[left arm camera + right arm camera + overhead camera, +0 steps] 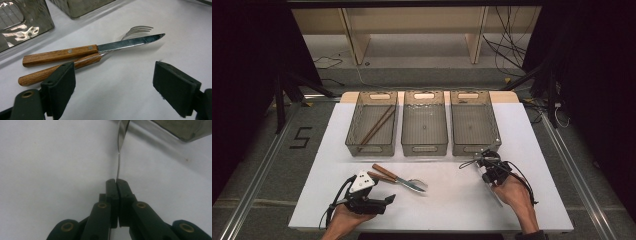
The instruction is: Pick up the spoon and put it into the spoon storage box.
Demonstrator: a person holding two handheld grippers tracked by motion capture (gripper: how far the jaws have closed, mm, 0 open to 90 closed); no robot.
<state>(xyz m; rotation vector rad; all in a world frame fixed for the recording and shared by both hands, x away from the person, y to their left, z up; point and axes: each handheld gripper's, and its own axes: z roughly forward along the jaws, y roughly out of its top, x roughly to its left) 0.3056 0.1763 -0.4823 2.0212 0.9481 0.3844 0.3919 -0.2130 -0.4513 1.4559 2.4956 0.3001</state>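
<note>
Both hands sit at the near edge in the high view: left gripper (pixel 388 198) wide open beside the knife (pixel 398 178) and fork (pixel 414 183), right gripper (pixel 478 161) clamped on a thin metal utensil (pixel 468 163) near the right-hand bin (pixel 497 131). White table (pixel 452 200), dark room, chopsticks (pixel 376 126) in the left bin. Left gripper view: wooden handles look grippy, I'd grab there. Right gripper view: utensil (pixel 119 157) looks stiff, slick, light, pinched edge-on

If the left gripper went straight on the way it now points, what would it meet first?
Probably the wooden-handled fork and the knife lying across it, straight ahead of the left gripper; its jaws stand open.
</note>
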